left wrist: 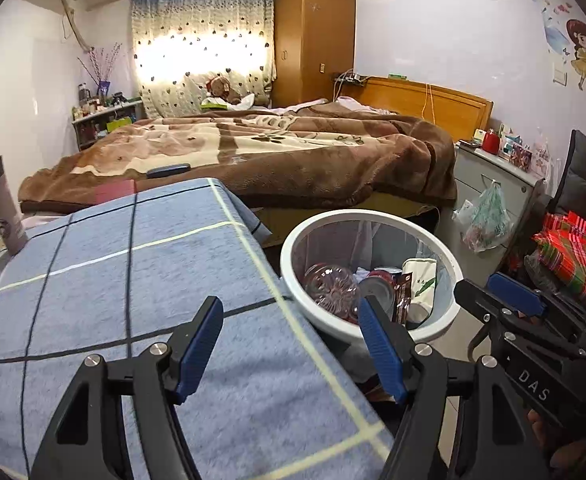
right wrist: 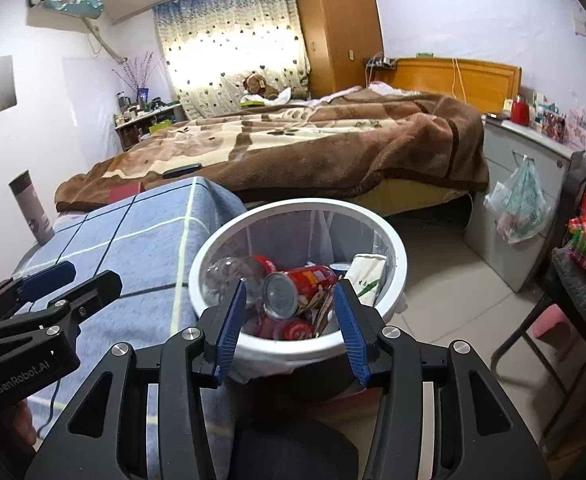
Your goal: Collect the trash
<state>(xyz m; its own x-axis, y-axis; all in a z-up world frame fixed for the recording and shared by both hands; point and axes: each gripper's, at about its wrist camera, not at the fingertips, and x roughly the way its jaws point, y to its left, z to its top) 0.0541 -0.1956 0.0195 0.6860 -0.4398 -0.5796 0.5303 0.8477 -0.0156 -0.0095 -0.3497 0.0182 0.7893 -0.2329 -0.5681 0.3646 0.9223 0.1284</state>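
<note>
Trash is lying inside the bin (right wrist: 389, 236), directly ahead of and below the right gripper (right wrist: 291, 332), which is hanging nearer than the left gripper (left wrist: 289, 344) over the table (left wrist: 133, 248); both are spreading empty, 0 items held.

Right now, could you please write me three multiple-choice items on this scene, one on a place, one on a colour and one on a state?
1. Where does the white bin stand?
A. on the bed
B. on the floor beside the blue checked cloth
C. on the grey cabinet

2. What colour is the can lying on top in the bin?
A. red
B. green
C. yellow

3. What is the state of the right claw?
A. shut on a can
B. shut on a bottle
C. open with nothing held

Answers: 1 B, the bin's rim sits right by the cloth's edge. 2 A, its body is red with a silver end. 3 C, its blue pads stand apart above the bin and touch nothing.
</note>
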